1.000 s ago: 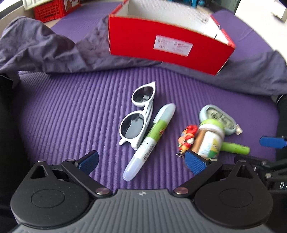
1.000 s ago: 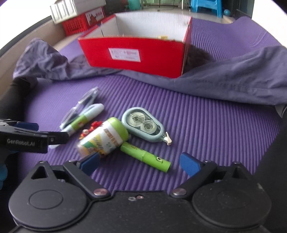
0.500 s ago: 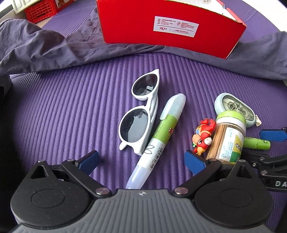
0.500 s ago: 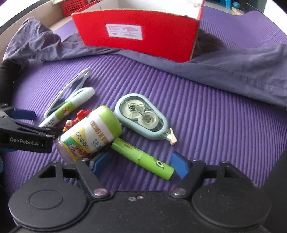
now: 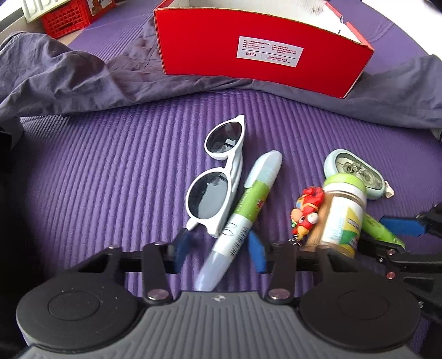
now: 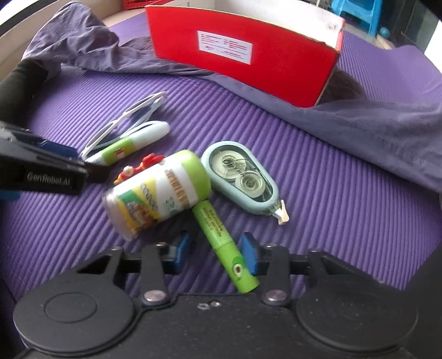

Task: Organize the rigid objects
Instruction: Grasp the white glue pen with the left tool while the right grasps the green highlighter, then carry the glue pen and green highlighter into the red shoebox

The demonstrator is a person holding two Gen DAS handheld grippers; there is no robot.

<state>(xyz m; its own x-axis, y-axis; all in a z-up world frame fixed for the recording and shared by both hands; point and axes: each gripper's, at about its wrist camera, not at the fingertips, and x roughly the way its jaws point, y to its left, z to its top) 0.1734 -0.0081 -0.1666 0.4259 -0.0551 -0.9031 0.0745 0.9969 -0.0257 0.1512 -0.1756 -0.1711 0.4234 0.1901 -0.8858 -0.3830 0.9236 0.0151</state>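
On the purple mat lie white sunglasses (image 5: 218, 176), a fat green-and-white marker (image 5: 248, 204), a red toy keychain (image 5: 306, 212), a green-lidded toothpick jar (image 5: 342, 212), a pale blue correction tape (image 5: 356, 171) and a slim green pen (image 6: 221, 237). A red cardboard box (image 5: 262, 52) stands behind them. My left gripper (image 5: 219, 247) straddles the marker's lower end, and its jaws are closing with a gap still on the left side. My right gripper (image 6: 214, 254) is closing around the green pen; the right pad is near it and the left pad stands clear.
A grey-purple cloth (image 5: 69, 74) is bunched around the box on both sides. A red crate (image 5: 69, 19) sits far left behind the mat, and a blue stool (image 6: 356, 11) stands at the back right. A dark sleeve (image 6: 22, 80) shows at the left.
Both grippers came down closer to the objects and their jaws narrowed sharply. The marker now lies between the left jaws and the green pen between the right jaws.
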